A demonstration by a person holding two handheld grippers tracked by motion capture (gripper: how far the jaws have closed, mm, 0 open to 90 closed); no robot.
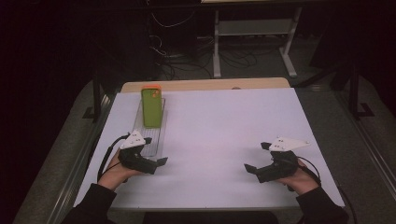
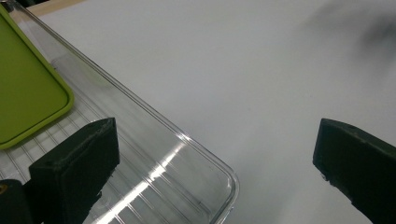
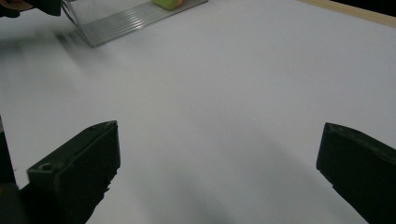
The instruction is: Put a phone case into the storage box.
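White table surface [image 1: 224, 135], wooden strip along its far edge. Clear ribbed tray [image 1: 148, 135] lies lengthwise near the left edge, running from the far part toward the near-left. Green phone case [image 1: 152, 108] rests in the tray's far half, an orange edge showing at its far end. Left gripper [image 1: 156, 156] at the tray's near end, jaws spread wide, holding nothing; in the left gripper view one jaw hangs over the tray's near corner [image 2: 187, 177], the other over bare surface. Right gripper [image 1: 256, 157] near the near-right corner, jaws wide apart, empty, well away from the tray.
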